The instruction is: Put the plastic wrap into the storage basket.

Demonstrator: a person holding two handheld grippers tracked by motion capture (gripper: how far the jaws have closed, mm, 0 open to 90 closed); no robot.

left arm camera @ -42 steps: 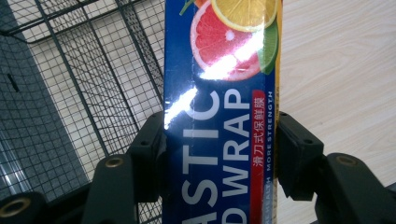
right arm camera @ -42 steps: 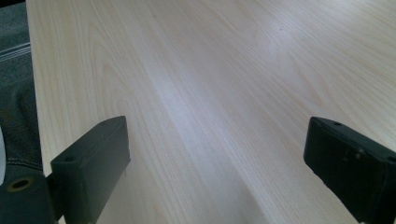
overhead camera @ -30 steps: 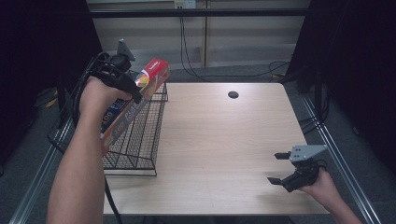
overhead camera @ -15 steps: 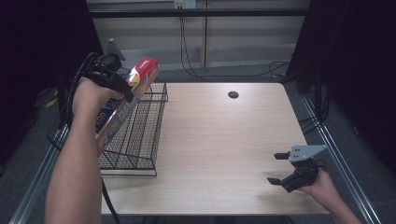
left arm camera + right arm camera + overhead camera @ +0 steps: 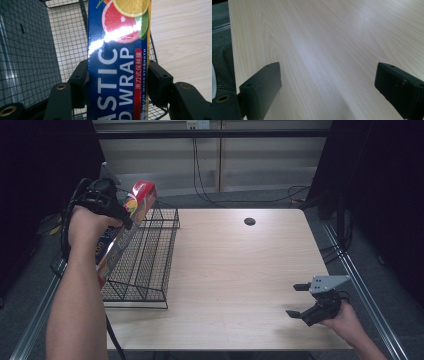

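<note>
Far left of the high view: left gripper [image 5: 117,212] is raised over the left edge of the desk [image 5: 235,270], its fingers [image 5: 79,77] clamped on the long sides of a plastic wrap box [image 5: 125,232]. The box is off the desk, held in the air and tilted, red end up toward the far side, lower end down by the person's left forearm [image 5: 75,305]. It sits over the left side of the black wire basket [image 5: 145,255], overlapping the basket's rim in the high view; can't tell if it touches the wire. The left gripper view has the box [image 5: 117,62] running up between both pads, blue face with white lettering and citrus slices printed at the top, basket mesh [image 5: 67,37] behind and below it, bare wood off to the right. The basket stands on the desk's left part, nothing visible inside it. Mid desk is bare wood with a small dark round hole [image 5: 249,221] near the far edge. Right: right gripper [image 5: 298,300] hangs low over the near right corner, held in the right hand [image 5: 345,317], fingers [image 5: 260,87] spread wide with nothing between them, just wood grain.
</note>
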